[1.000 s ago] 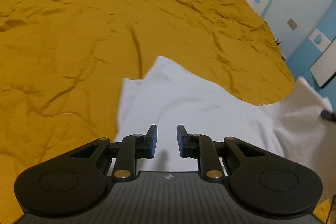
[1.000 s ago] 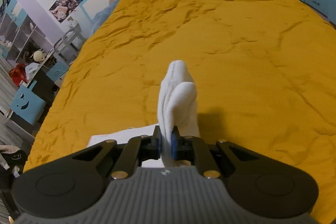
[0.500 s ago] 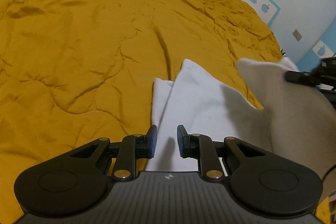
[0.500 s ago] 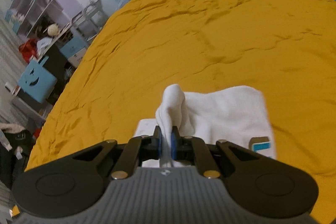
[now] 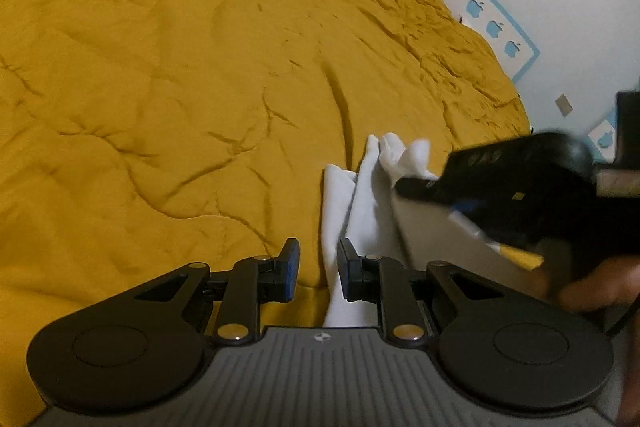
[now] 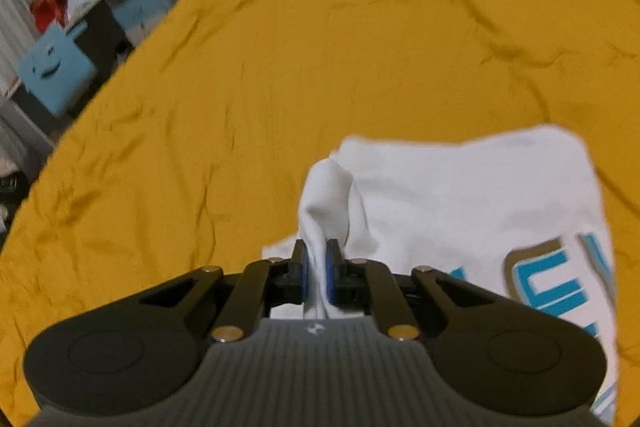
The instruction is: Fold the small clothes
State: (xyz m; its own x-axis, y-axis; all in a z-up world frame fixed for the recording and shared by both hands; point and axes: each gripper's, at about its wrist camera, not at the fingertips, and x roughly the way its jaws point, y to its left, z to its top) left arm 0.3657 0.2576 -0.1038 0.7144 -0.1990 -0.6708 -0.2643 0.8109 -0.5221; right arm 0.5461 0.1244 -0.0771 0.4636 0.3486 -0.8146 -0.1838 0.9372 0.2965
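The right gripper (image 6: 316, 267) pinches a bunched edge of the white shirt (image 6: 472, 195), carrying it over the part lying flat ahead of its fingers on the yellow bedspread (image 6: 320, 47). The left gripper (image 5: 318, 269) hovers open, cloth between its fingers ungripped. The first fold seems underway, further folds remaining

**Only part of a print can be read**

You see blue block letters with a grey outline on the white shirt (image 6: 472, 203), at its right edge in the right wrist view. One looks like a "U", but blur and cropping hide the word. Nothing else is legible.
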